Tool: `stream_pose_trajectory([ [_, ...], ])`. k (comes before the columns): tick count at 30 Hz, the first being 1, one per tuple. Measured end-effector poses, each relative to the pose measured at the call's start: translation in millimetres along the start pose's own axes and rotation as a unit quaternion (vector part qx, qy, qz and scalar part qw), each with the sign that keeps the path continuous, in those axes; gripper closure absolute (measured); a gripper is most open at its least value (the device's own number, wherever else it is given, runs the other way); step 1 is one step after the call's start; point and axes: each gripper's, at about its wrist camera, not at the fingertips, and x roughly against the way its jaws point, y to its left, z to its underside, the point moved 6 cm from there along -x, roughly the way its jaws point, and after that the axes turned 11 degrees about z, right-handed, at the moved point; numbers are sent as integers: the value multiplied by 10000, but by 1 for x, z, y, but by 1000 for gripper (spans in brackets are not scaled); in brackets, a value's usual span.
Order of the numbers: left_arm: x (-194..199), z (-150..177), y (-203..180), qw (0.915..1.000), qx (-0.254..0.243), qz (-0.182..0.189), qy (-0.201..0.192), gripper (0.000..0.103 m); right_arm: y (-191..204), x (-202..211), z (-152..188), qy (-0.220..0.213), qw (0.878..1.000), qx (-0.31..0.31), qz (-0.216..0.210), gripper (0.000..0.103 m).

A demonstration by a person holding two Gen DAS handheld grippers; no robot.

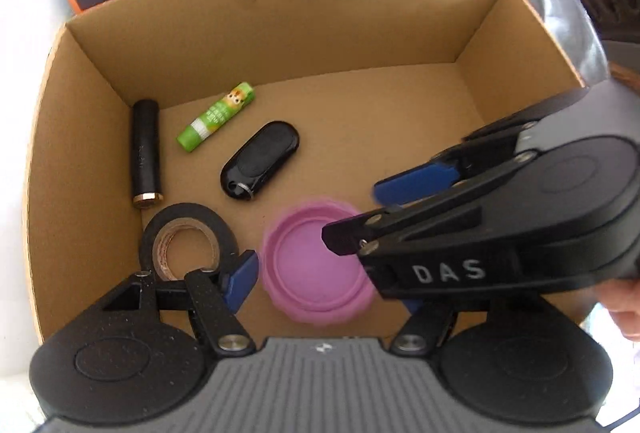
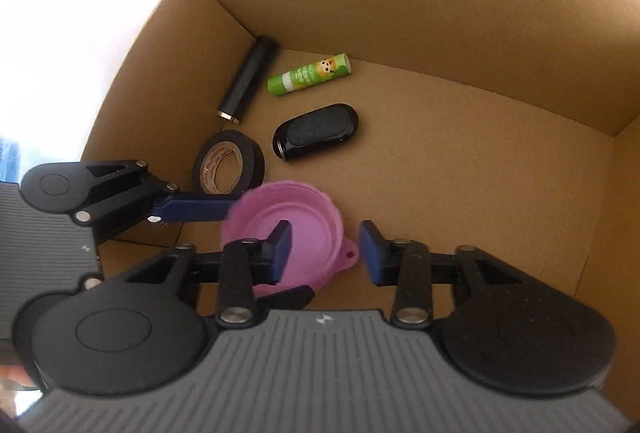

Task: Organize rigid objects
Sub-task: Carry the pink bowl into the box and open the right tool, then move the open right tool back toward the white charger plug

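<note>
While both grippers point down into the cardboard box (image 2: pixel 440 13), the pink collapsible cup (image 2: pixel 280 217) lies on the box floor near its front edge. Right gripper (image 2: pixel 324 253): jaws apart, straddling the cup's rim without pressing it. Left gripper (image 1: pixel 320 281): jaws wide, either side of the cup, holding nothing. Beside the cup lies a black tape roll (image 2: pixel 229 165); further back, a black key fob (image 2: pixel 316 131), a green glue stick (image 2: pixel 310 73) and, along the left wall, a black tube (image 2: pixel 250 81).
</note>
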Motion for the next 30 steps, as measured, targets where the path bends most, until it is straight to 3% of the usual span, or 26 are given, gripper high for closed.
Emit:
stream_pose_trajectory([
  [3, 2, 1, 0, 10000, 30, 7, -63, 28, -1, -2, -3, -87, 10000, -21, 22, 48],
  [7, 15, 3, -7, 9994, -52, 37, -331, 26, -5, 18, 0, -572, 9983, -115, -13, 36],
  [12, 49, 10, -20, 9958, -215, 63, -885, 23, -4, 72, 15, -1514, 9882, -218, -30, 25],
  [15, 76, 17, -28, 9910, -301, 131, -1300, 22, -3, 118, 36, -2183, 9756, -249, 25, 22],
  [17, 96, 25, -34, 9864, -360, 198, -1589, 21, 0, 148, 54, -2592, 9654, -219, 163, 13],
  [19, 116, 37, -41, 9804, -414, 272, -1908, 18, 4, 174, 76, -2985, 9535, -159, 380, 1],
  [23, 148, 71, -53, 9672, -531, 263, -2470, 14, 11, 209, 116, -3319, 9357, 98, 1189, 1],
  [27, 160, 107, -65, 9561, -507, 371, -2863, 10, 13, 221, 145, -3317, 9220, 161, 1992, 1],
  [30, 158, 132, -76, 9480, -580, 266, -3119, 7, 16, 222, 163, -3171, 9191, 466, 2294, 1],
])
